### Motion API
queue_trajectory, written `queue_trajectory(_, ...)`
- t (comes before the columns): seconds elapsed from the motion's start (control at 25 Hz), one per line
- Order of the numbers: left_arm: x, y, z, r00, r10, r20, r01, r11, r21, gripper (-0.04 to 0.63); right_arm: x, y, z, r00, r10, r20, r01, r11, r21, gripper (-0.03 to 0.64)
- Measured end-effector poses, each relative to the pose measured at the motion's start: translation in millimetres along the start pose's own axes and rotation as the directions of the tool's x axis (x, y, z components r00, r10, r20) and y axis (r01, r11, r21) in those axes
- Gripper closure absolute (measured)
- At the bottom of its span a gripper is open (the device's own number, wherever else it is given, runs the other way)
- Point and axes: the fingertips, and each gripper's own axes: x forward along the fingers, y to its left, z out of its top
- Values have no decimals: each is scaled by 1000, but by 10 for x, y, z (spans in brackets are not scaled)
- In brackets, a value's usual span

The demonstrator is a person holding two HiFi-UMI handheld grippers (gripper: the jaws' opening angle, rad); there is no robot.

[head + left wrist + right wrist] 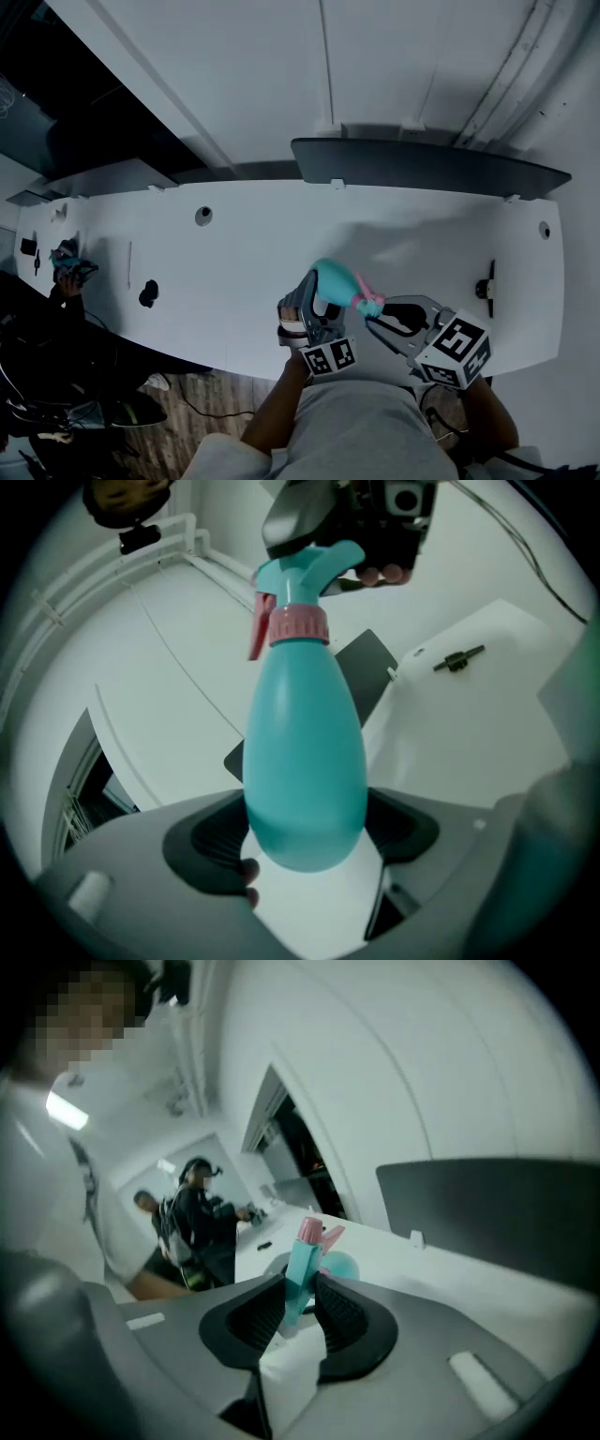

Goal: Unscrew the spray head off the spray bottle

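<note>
I'm clamping the spray bottle (305,752) steady in my left tongs (305,834), my right tongs (300,1305) pinching the spray head (302,1262) to twist.

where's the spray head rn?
Head view, lower centre: spray head on the spray bottle, clamped in the right gripper; left gripper holds the bottle body.

Head view: the left gripper (317,302) covers the lower side of the bottle (333,277), and the right gripper (377,317) hides part of the spray head (367,302). The torso (356,431) is cut off by the bottom edge. On the table (281,234), a dark blob (148,293) at centre left and a dark piece (485,281) at right are too small to name.

Left gripper view: the right gripper runs off the top edge.

Right gripper view: the jaws hide most of the bottle, and a person (192,1218) at centre left is blurred.
</note>
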Motion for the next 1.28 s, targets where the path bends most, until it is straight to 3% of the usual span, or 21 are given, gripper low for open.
queue_trajectory(0.04,-6,-15,9,1000,-6,3,6,1000,14,216,-30,-35,-18,997,-39,-61,30,989,-146,526)
queue_trajectory(0.08,-14,-36,18,1000,-15,6,15,1000,28,216,-59,-87,-32,989,-96,-113,58,953,-298,548)
queue_trajectory(0.12,-20,-63,28,1000,-25,8,25,999,40,216,-83,-143,-45,975,-160,-154,76,892,-446,558)
queue_trajectory(0.2,-23,-112,48,999,-43,6,43,998,40,218,-103,-225,-60,940,-283,-190,82,729,-679,558)
queue_trajectory(0.24,-24,-125,55,999,-49,5,49,998,26,218,-99,-243,-57,924,-337,-182,78,632,-771,559)
queue_trajectory(0.32,-33,-131,57,998,-55,2,55,998,-2,221,-76,-245,-58,898,-419,-136,55,414,-909,559)
queue_trajectory(0.36,-37,-128,54,998,-56,0,56,998,-10,221,-66,-238,-66,892,-438,-113,43,331,-943,560)
queue_trajectory(0.4,-39,-123,48,998,-56,-1,56,998,-15,221,-60,-229,-71,891,-444,-96,39,285,-958,560)
queue_trajectory(0.44,-41,-116,42,998,-55,-2,55,998,-19,221,-58,-223,-72,893,-443,-83,41,264,-964,560)
queue_trajectory(0.52,-40,-99,35,999,-50,-1,50,998,-23,221,-58,-221,-68,895,-441,-66,48,243,-969,560)
queue_trajectory(0.68,-31,-94,18,999,-52,-8,52,997,-60,221,-52,-211,-42,901,-431,-45,64,235,-970,560)
queue_trajectory(0.84,-10,-103,-34,998,-55,-24,53,994,-99,221,-100,-176,-25,915,-404,-18,93,254,-963,560)
queue_trajectory(1.12,12,40,-105,997,-67,-42,56,974,-218,221,-231,-39,114,942,-333,38,163,355,-920,560)
queue_trajectory(1.28,15,146,-139,997,-72,-37,53,923,-380,221,-436,39,241,951,-268,157,273,481,-833,560)
